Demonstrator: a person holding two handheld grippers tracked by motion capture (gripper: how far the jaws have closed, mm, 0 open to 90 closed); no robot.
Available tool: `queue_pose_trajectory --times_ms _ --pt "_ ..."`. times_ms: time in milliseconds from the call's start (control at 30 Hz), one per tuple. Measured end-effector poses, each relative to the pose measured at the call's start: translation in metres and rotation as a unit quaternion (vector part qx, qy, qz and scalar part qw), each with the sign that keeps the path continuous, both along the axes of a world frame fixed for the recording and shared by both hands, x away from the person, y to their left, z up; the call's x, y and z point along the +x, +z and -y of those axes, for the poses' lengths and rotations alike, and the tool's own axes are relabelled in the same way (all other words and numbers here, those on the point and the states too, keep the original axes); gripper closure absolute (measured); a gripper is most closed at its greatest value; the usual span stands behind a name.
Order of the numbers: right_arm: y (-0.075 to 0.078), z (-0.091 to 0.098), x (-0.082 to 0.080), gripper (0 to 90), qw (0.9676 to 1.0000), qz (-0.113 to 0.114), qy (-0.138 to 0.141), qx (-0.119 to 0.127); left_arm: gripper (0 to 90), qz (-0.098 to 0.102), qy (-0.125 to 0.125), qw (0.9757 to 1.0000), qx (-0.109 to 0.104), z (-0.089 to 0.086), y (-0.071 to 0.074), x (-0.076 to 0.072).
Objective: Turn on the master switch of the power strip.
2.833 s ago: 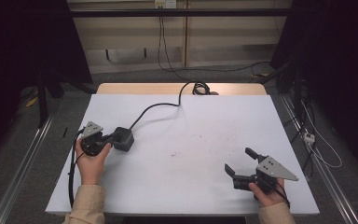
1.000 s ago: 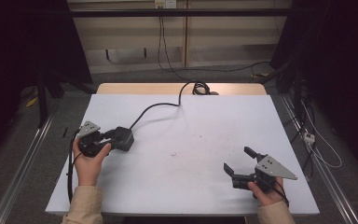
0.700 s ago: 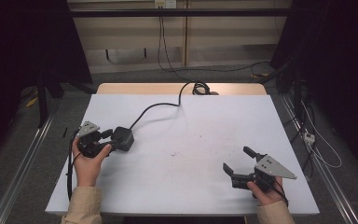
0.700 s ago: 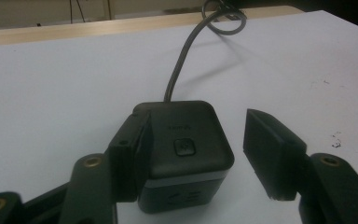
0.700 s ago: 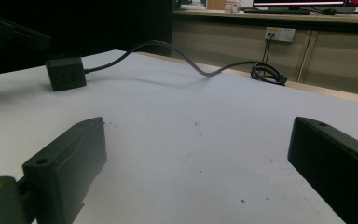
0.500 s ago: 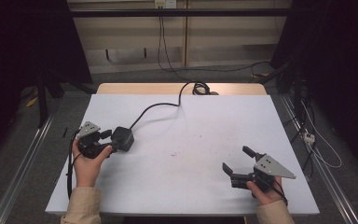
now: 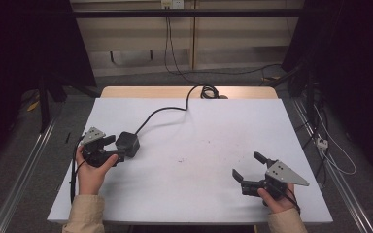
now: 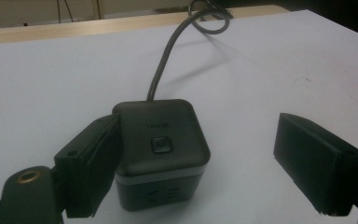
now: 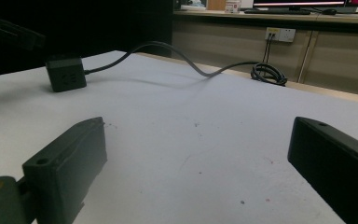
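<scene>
Left tool (image 8: 196, 158) spread wide, jaws apart on either side of the cube (image 8: 161, 149). Cube sitting on the table (image 7: 199, 141), off-centre in the gap: pressed against or just touching the one jaw on the camera's left, well apart from the other. Top face up, a small square button in the middle, sockets on the side facing the tool. No long axis to speak of, since nearly as wide as deep; the only direction that matters given by the cord (image 8: 168, 60), leaving the far face and running straight away from the tool. Probably a squeeze across the two side faces next, with a small shift toward the open jaw needed to centre it first; otherwise likely to skid sideways as the jaws meet.

Farther off, right tool (image 7: 250, 177) also spread, pinching nothing, hovering low over bare table with the cube (image 9: 66, 73) well ahead and across from it. Left hand (image 7: 92, 170) plainly the nearer.

Farthest from both tools, the cord curving to a coil (image 7: 206, 91) at the table's back edge.
</scene>
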State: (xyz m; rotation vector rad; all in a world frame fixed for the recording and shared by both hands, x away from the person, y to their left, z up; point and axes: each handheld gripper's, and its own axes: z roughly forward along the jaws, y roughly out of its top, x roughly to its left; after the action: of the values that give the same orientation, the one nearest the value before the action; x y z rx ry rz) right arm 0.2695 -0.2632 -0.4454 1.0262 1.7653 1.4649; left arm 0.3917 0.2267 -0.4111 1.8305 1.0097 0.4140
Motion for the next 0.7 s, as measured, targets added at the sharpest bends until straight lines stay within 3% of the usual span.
queue_pose_trajectory --times_ms 433,700 --pt "0.0 0.002 -0.002 3.7 1.0 -0.001 -0.001 0.004 11.2 -0.002 -0.018 0.9998 0.008 0.002 0.0 -0.011" --pt "0.0 0.001 -0.001 3.7 1.0 -0.002 0.0 0.004 10.8 -0.004 -0.029 0.9996 -0.001 0.002 -0.004 -0.016"
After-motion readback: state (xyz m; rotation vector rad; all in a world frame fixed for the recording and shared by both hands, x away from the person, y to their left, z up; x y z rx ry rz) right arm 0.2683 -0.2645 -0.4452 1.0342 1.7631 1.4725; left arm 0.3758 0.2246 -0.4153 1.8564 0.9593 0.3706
